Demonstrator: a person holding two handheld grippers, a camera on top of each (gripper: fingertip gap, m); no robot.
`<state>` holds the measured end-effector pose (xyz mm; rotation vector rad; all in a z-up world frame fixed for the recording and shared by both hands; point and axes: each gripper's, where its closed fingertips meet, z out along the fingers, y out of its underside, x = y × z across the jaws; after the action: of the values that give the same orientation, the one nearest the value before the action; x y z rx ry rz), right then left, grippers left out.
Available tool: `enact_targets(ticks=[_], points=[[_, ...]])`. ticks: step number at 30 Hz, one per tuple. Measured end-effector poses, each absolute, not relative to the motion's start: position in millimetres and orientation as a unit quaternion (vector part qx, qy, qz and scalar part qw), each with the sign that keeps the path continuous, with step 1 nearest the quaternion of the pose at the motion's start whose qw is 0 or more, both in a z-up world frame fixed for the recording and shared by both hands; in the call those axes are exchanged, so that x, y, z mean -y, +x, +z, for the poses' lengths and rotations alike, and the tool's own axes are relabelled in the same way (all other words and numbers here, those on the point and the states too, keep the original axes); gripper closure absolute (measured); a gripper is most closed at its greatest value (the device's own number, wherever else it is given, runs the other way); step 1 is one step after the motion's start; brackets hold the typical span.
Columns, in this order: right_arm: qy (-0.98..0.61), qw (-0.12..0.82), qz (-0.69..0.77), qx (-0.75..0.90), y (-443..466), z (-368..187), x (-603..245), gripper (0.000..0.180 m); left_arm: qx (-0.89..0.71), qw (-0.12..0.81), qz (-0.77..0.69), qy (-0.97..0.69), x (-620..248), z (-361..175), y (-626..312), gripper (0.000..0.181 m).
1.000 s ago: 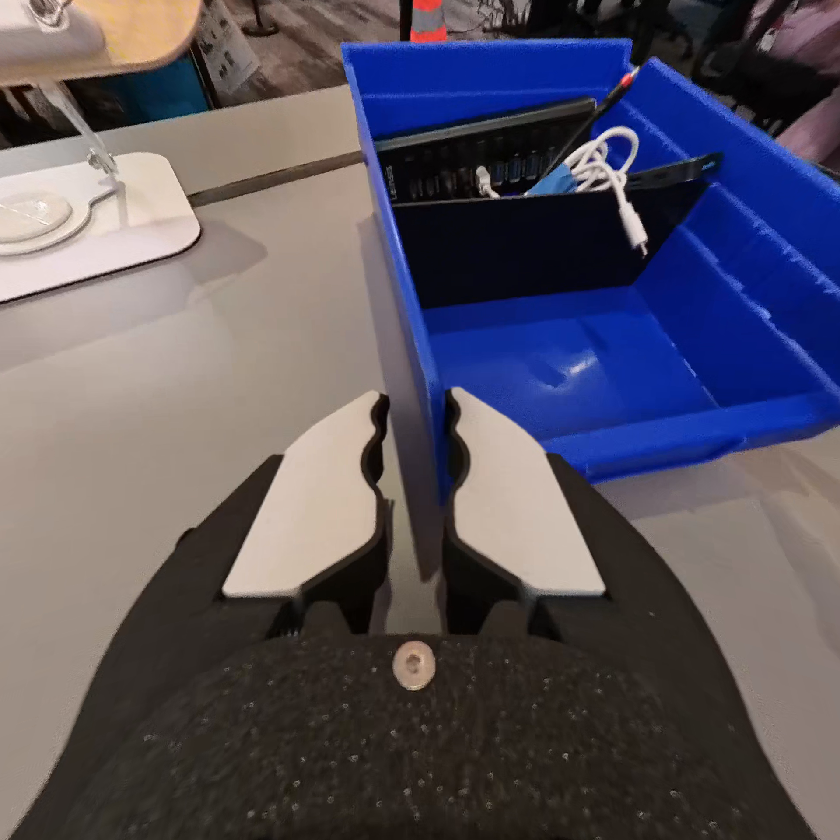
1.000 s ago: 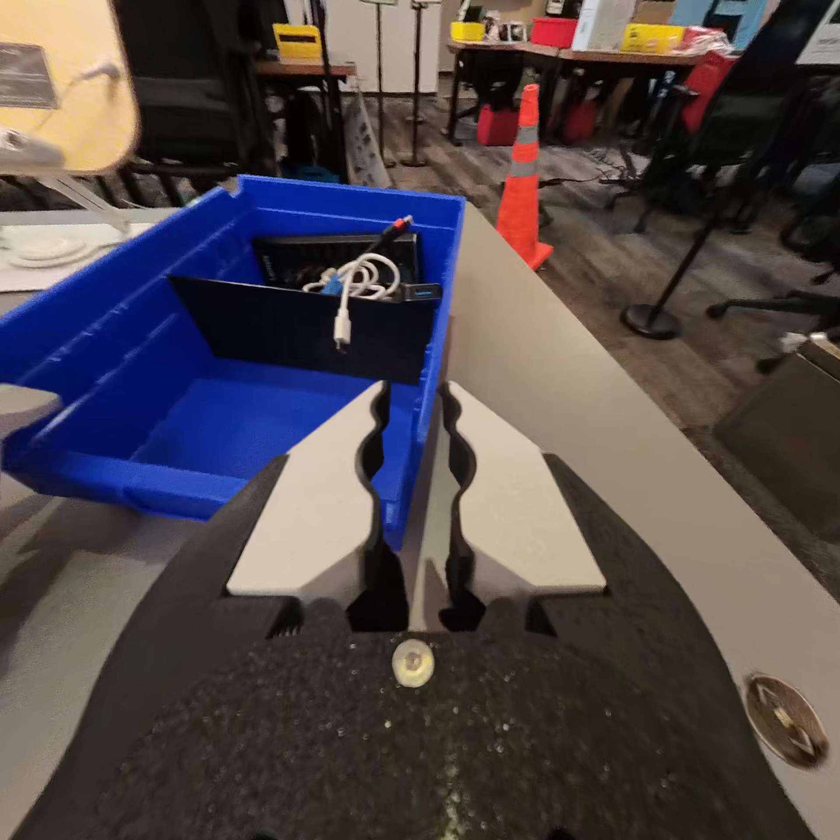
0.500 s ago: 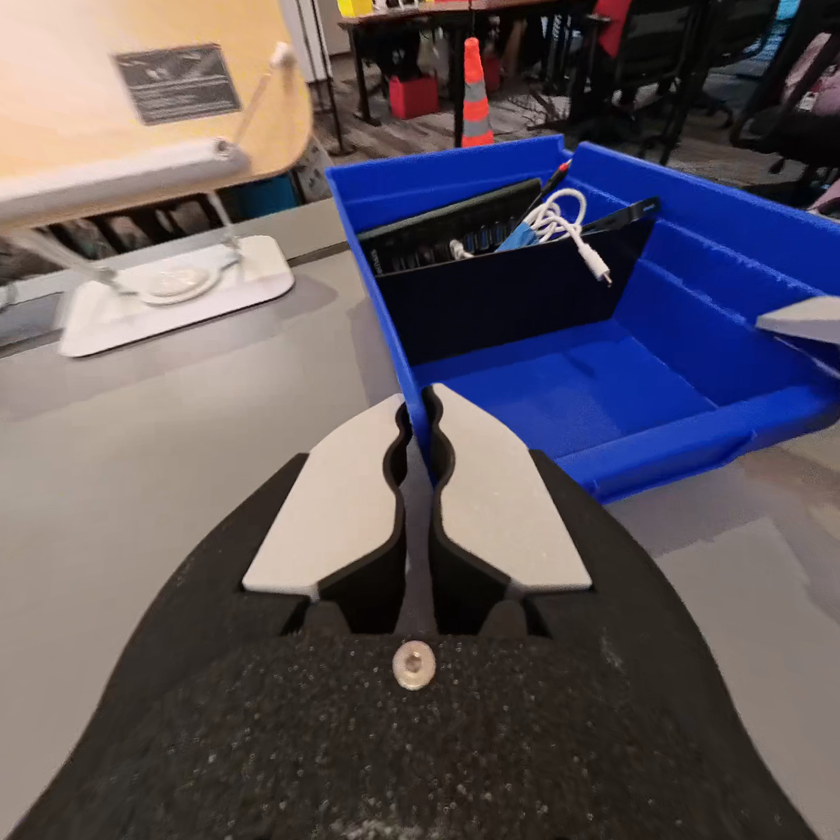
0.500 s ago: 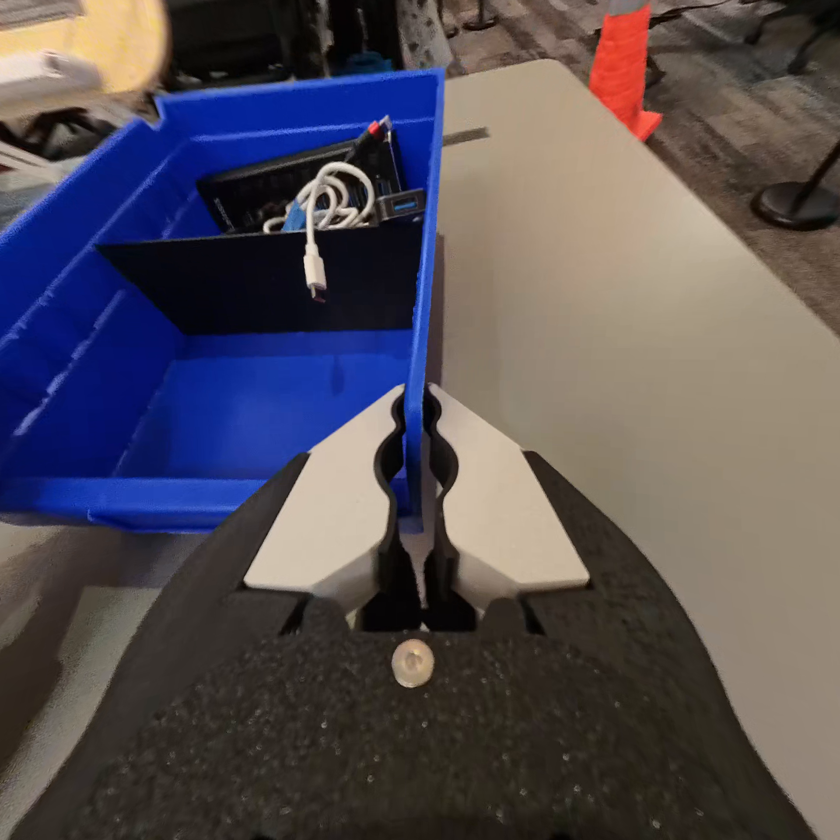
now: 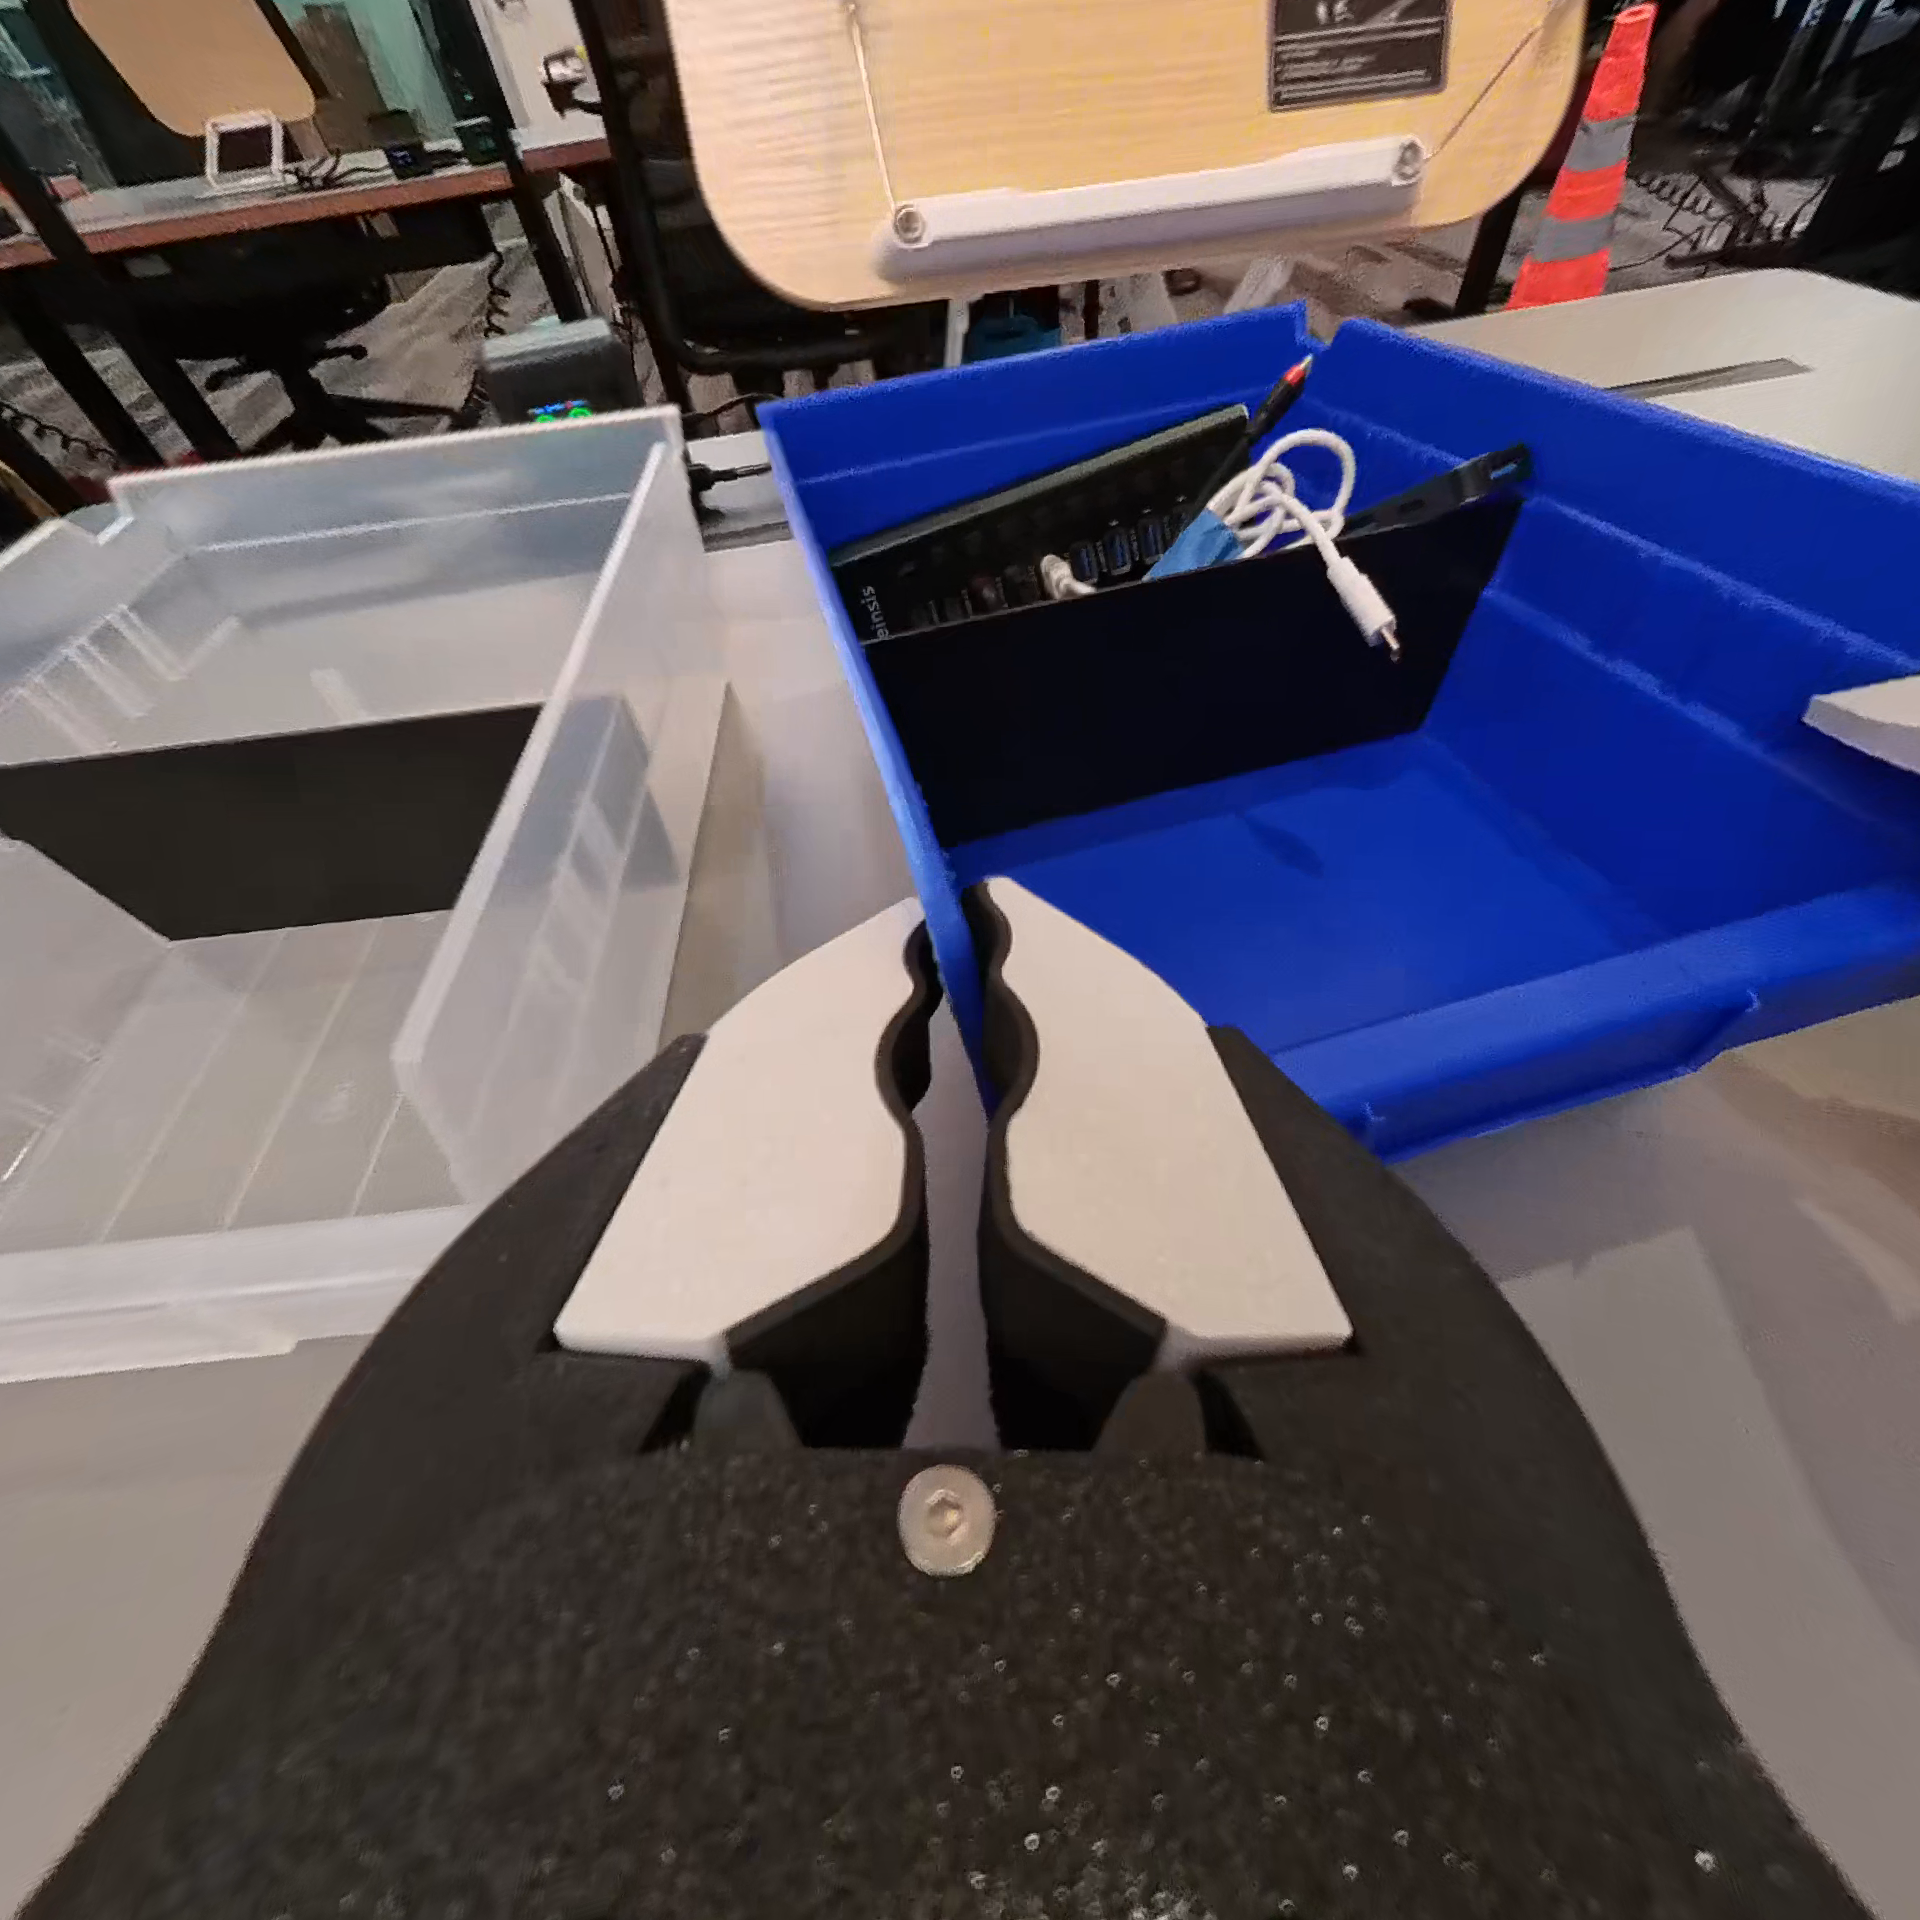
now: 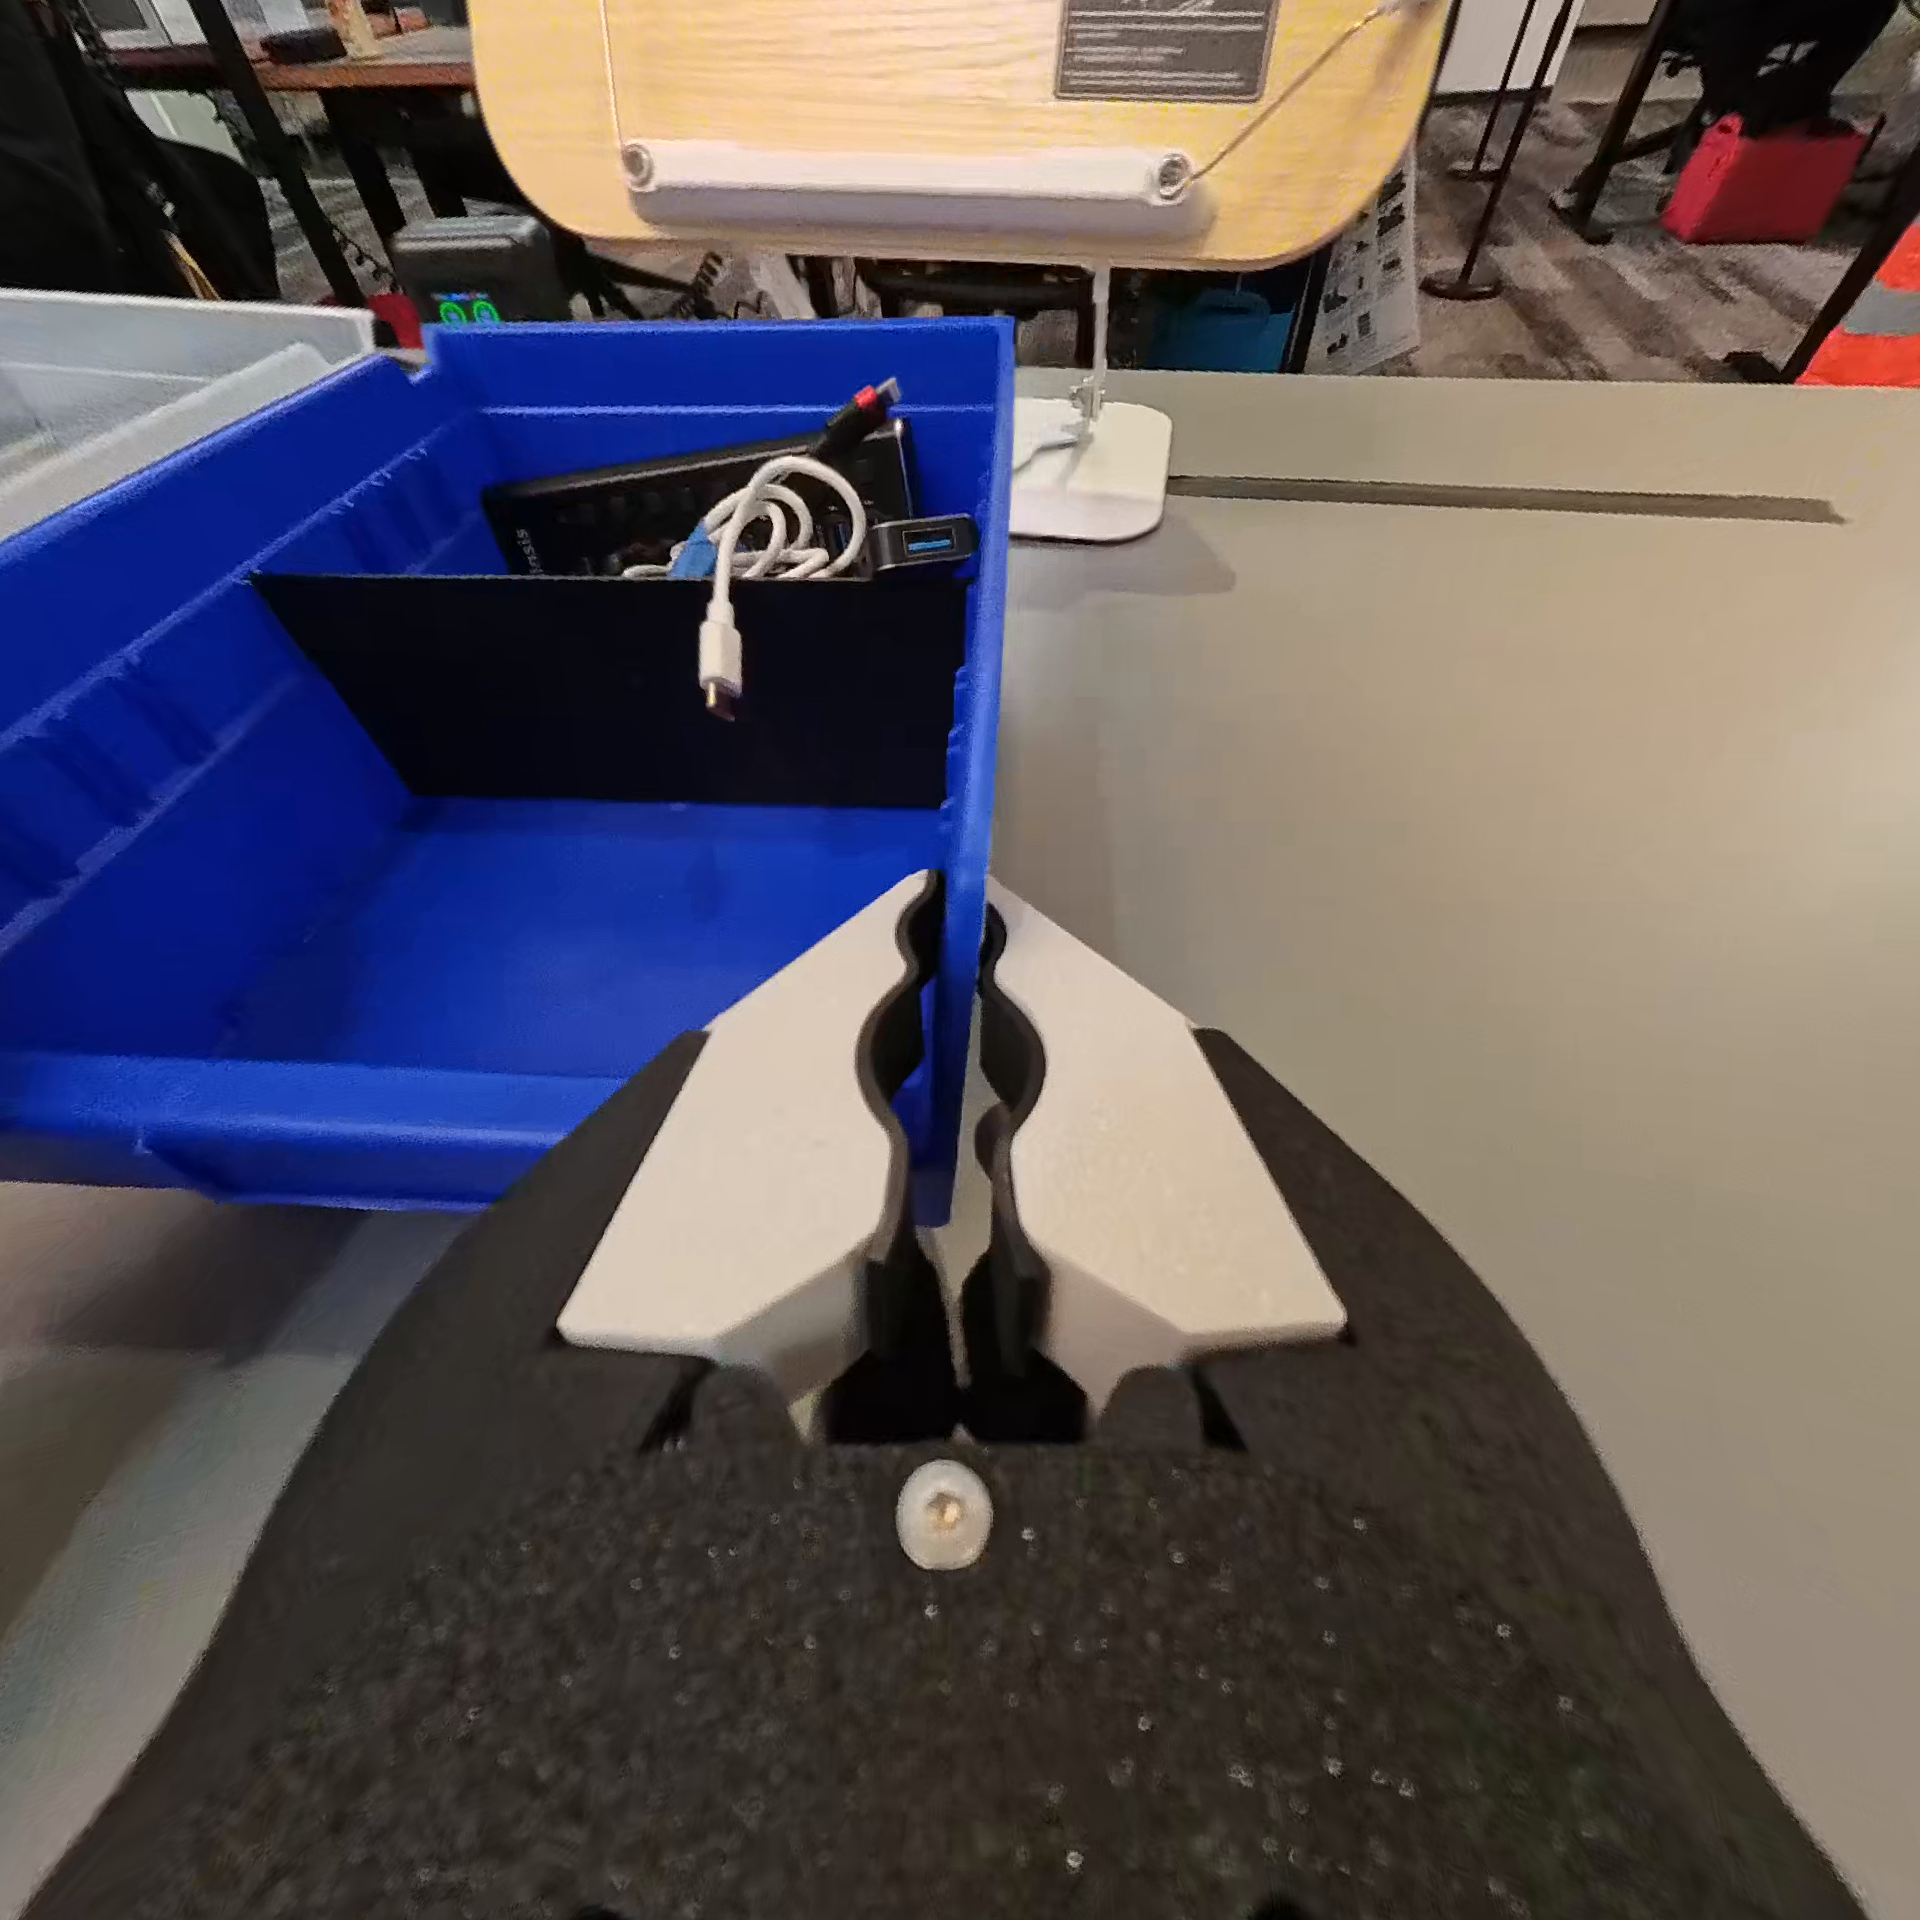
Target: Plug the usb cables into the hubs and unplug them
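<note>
Left wrist view showed the left gripper [image 5: 953, 904] pinching the bin [image 5: 1558, 1049] wall (smooth blue plastic). Right gripper [image 6: 961, 894] clamped the opposite wall; a coiled white cable [image 6: 774, 520] lay behind the divider [image 6: 582, 686].

A grey desk [image 6: 1455, 831] carries a seam line [image 6: 1507, 504] across its far part. Behind it stands a light wooden board [image 5: 1091, 125] on a white base [image 6: 1091, 468]. Farther off lie patterned carpet floor [image 6: 1558, 301], dark desks [image 5: 260, 208], an orange traffic cone [image 5: 1579, 177] at right, and a red container [image 6: 1766, 177].
</note>
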<state>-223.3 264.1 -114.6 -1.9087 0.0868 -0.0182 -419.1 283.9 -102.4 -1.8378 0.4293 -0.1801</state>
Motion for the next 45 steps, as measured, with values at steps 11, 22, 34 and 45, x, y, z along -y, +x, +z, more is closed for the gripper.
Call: enact_targets(ticks=[11,22,34,45], points=[[-0.81,0.565,0.118,0.101,-242,-104,-229,0.157,-0.119,0.603,-0.189,-0.766,-269,-73,-494,0.145],[-0.801,0.546,0.207,0.132,-244,-102,-205,0.154,-0.07,0.523,-0.038,-0.849,-373,-112,-705,0.12],[-0.78,0.555,0.192,0.217,-304,-102,-165,0.156,0.018,0.517,-0.059,-0.854,-286,-130,-667,0.176],[-0.815,0.494,0.187,0.237,-468,-119,-199,0.132,0.065,0.509,-0.039,-0.857,-197,-130,-665,0.177]])
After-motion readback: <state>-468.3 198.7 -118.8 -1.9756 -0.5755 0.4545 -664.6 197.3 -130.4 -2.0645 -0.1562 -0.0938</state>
